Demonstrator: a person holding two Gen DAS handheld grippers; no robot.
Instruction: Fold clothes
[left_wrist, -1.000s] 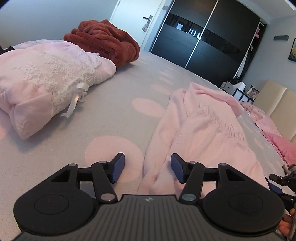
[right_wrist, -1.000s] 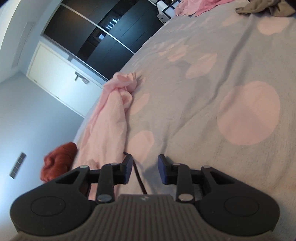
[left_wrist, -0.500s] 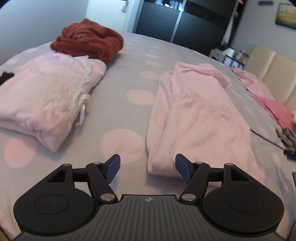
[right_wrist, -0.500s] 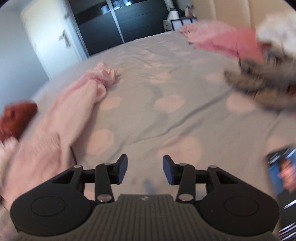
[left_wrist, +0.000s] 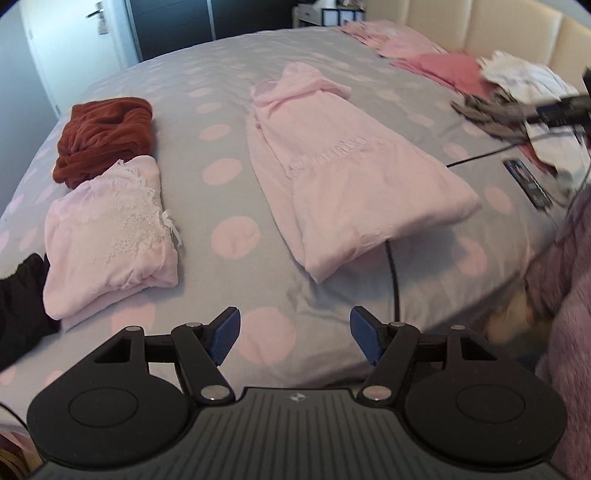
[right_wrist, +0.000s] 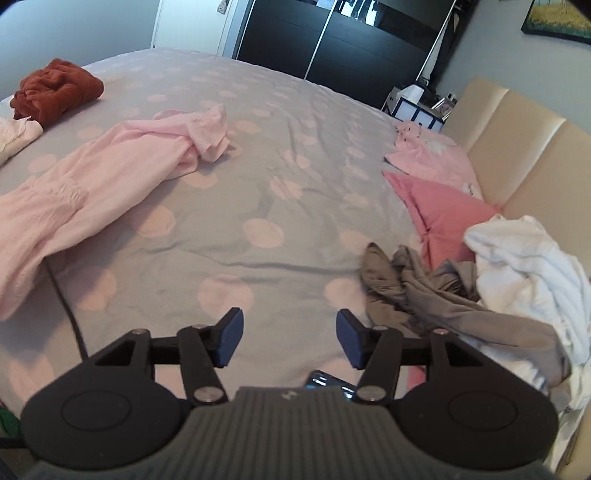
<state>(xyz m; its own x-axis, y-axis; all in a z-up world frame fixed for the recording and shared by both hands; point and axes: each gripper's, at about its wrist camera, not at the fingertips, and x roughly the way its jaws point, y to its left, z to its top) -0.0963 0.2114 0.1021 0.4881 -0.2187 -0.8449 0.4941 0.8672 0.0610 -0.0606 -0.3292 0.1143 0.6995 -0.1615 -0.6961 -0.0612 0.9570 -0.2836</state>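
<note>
A long pale pink garment (left_wrist: 343, 162) lies folded lengthwise across the grey dotted bed (left_wrist: 229, 92); in the right wrist view the same pink garment (right_wrist: 103, 184) stretches to the left. My left gripper (left_wrist: 294, 336) hovers open above the bed's near edge, well short of it, holding nothing. My right gripper (right_wrist: 287, 338) is open over bare bedding, with a crumpled grey garment (right_wrist: 424, 295) just to its right. A white garment (right_wrist: 524, 266) lies heaped beyond the grey one.
A folded pink lace piece (left_wrist: 107, 229) and a rust-red bundle (left_wrist: 105, 134) sit at the left. Pink pillows (right_wrist: 436, 184) lie by the beige headboard (right_wrist: 517, 147). A black cable (left_wrist: 393, 273) and a phone (left_wrist: 528, 181) rest on the bed. A purple sleeve (left_wrist: 569, 258) is at the right.
Both grippers have pulled back and risen from the pink garment, which now lies free on the bed. The right gripper swung toward the grey and white pile; both jaws opened wider.
</note>
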